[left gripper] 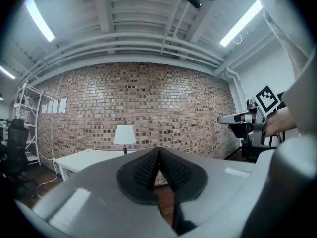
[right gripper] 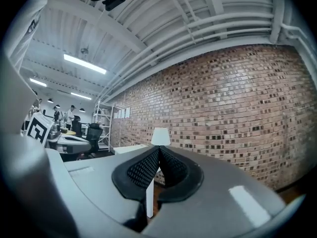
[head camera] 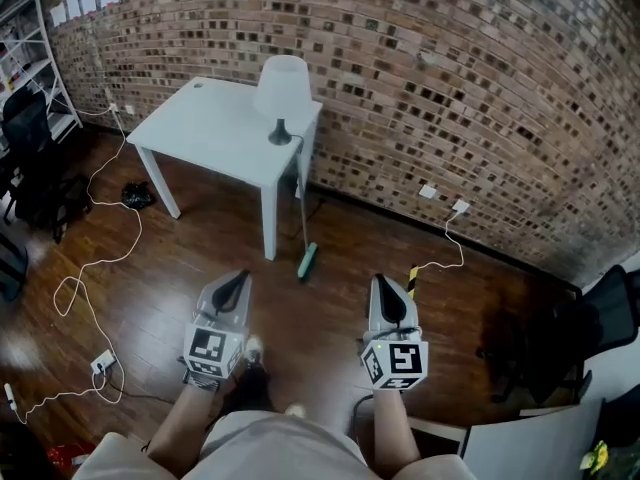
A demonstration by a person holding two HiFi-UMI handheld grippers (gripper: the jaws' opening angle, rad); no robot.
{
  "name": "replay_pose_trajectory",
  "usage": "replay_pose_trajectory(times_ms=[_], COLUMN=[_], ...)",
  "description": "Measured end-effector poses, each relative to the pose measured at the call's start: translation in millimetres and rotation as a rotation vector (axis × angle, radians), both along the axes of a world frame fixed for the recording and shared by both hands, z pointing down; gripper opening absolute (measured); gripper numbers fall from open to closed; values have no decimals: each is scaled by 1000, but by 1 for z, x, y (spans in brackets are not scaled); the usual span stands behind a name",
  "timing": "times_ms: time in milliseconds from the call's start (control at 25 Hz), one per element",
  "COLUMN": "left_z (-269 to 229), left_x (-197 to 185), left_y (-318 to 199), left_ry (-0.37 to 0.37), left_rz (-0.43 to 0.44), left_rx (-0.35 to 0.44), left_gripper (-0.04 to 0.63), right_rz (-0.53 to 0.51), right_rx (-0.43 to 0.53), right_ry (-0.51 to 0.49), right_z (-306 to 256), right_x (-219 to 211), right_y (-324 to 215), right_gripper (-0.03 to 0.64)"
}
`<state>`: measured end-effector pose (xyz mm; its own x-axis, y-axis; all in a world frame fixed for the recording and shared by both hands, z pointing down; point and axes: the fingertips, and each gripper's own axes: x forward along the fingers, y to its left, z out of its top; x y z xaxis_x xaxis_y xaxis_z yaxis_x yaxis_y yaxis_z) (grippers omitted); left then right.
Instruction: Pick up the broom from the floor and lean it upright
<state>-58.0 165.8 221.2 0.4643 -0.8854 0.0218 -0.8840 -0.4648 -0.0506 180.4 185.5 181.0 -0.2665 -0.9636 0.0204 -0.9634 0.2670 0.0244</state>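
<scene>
The broom [head camera: 304, 236] stands nearly upright against the front right corner of the white table [head camera: 205, 126], its green head [head camera: 307, 262] resting on the wooden floor. My left gripper [head camera: 238, 281] and right gripper [head camera: 383, 288] are held level side by side, a good way short of the broom and to either side of it. Both are shut with nothing between the pads [left gripper: 148, 168] [right gripper: 144, 168]. The left gripper view also catches my right gripper [left gripper: 233, 118] at its right edge. Neither gripper view shows the broom.
A white lamp [head camera: 283, 89] stands on the table by the brick wall [head camera: 480, 88]. White cables [head camera: 95, 258] and a power strip [head camera: 103, 363] lie on the floor at left. Black chairs sit far left [head camera: 30, 158] and far right [head camera: 590, 328].
</scene>
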Motion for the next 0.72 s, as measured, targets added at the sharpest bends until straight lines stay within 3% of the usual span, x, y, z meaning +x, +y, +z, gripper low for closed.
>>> replay_pose_trajectory(times_ms=[240, 720], left_z=[-13, -7], left_x=[12, -22], left_y=[60, 104], left_ry=[1, -3], left_rz=[10, 10], left_rx=[12, -16], left_gripper=[0, 0], right_rz=[-9, 13], right_rx=[-21, -44], right_ry=[-9, -37], right_z=[-3, 4], right_x=[8, -16], right_y=[62, 113], right_gripper=[12, 12])
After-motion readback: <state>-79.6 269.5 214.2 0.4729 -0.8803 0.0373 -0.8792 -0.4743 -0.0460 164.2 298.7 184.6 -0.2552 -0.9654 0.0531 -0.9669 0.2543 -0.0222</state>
